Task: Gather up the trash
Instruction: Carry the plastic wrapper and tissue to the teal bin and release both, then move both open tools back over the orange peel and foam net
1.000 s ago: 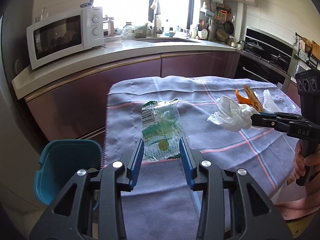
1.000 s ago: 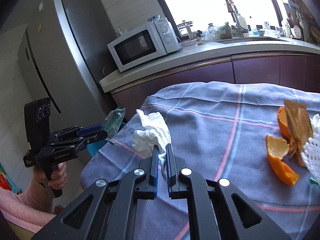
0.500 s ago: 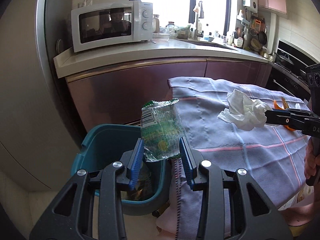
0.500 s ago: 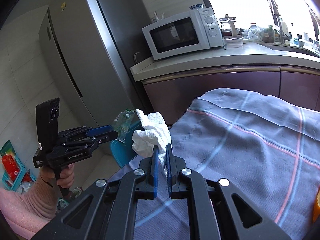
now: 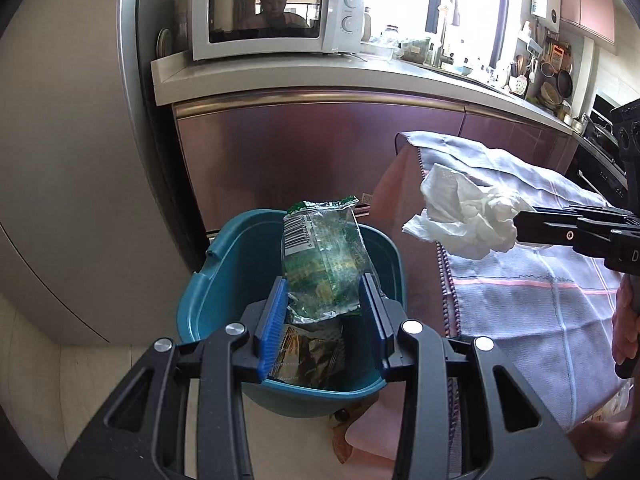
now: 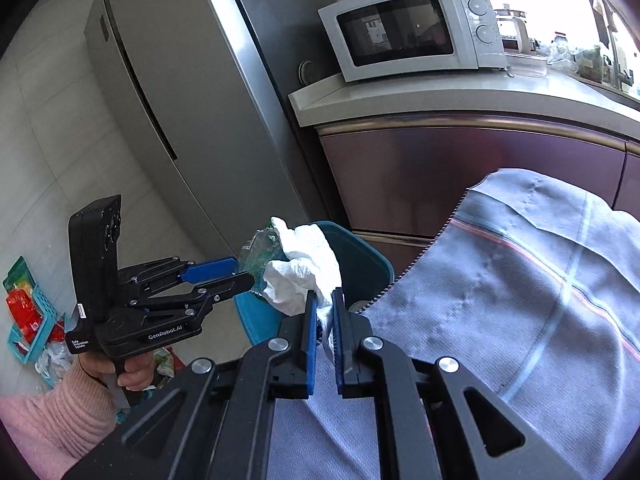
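Observation:
My left gripper (image 5: 323,294) is shut on a green clear plastic wrapper (image 5: 320,260) and holds it over the teal trash bin (image 5: 224,276) on the floor. A shiny wrapper (image 5: 308,354) lies inside the bin. My right gripper (image 6: 323,310) is shut on a crumpled white tissue (image 6: 304,268) and holds it at the table's left edge, close to the bin (image 6: 360,256). The tissue also shows in the left wrist view (image 5: 464,216), with the right gripper (image 5: 520,226) behind it. The left gripper (image 6: 244,272) and its wrapper (image 6: 262,256) show in the right wrist view.
The table with a lilac checked cloth (image 5: 540,264) stands right of the bin. Maroon cabinets (image 5: 312,152) with a white microwave (image 5: 272,12) are behind, a steel fridge (image 6: 168,92) to the left. A small blue basket with red packets (image 6: 28,316) lies on the floor.
Both grippers have swung left from the table toward the bin. The wrapper now hangs over the bin, and the tissue has reached the table's left edge.

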`<move>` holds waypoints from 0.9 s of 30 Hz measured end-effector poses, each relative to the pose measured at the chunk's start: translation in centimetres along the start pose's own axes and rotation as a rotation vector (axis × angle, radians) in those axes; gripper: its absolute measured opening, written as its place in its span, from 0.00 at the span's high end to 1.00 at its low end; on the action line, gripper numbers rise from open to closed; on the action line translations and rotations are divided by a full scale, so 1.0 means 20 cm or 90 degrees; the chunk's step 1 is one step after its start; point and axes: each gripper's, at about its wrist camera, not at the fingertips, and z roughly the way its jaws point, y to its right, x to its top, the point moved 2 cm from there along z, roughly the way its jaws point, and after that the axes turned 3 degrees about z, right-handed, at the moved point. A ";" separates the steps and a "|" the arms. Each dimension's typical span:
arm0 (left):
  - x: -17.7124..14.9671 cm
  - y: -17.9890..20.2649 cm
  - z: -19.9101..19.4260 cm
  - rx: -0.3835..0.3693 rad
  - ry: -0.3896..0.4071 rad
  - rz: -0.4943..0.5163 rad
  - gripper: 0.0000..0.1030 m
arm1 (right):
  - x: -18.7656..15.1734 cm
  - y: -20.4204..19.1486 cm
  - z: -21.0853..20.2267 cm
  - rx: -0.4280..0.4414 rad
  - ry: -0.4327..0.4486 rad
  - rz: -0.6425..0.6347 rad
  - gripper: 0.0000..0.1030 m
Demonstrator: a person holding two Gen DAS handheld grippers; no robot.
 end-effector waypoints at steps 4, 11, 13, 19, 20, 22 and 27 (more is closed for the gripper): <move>-0.02 -0.05 0.06 0.013 -0.012 -0.014 0.64 | 0.03 -0.02 0.12 0.001 -0.023 -0.002 0.94; -0.04 -0.11 0.15 0.025 -0.034 -0.032 0.64 | 0.04 -0.03 0.29 -0.006 -0.061 -0.005 0.94; -0.05 -0.12 0.17 0.027 -0.041 -0.035 0.64 | 0.05 -0.03 0.34 -0.008 -0.071 -0.004 0.94; -0.06 -0.14 0.25 0.031 -0.058 -0.042 0.64 | 0.03 -0.01 0.43 -0.018 -0.093 0.006 0.92; -0.06 -0.15 0.27 0.031 -0.061 -0.043 0.64 | 0.03 -0.01 0.44 -0.020 -0.097 0.009 0.90; -0.06 -0.15 0.30 0.032 -0.069 -0.050 0.64 | 0.02 0.00 0.46 -0.023 -0.105 0.017 0.87; -0.07 -0.15 0.35 0.034 -0.080 -0.058 0.64 | 0.03 0.03 0.46 -0.020 -0.101 0.030 0.73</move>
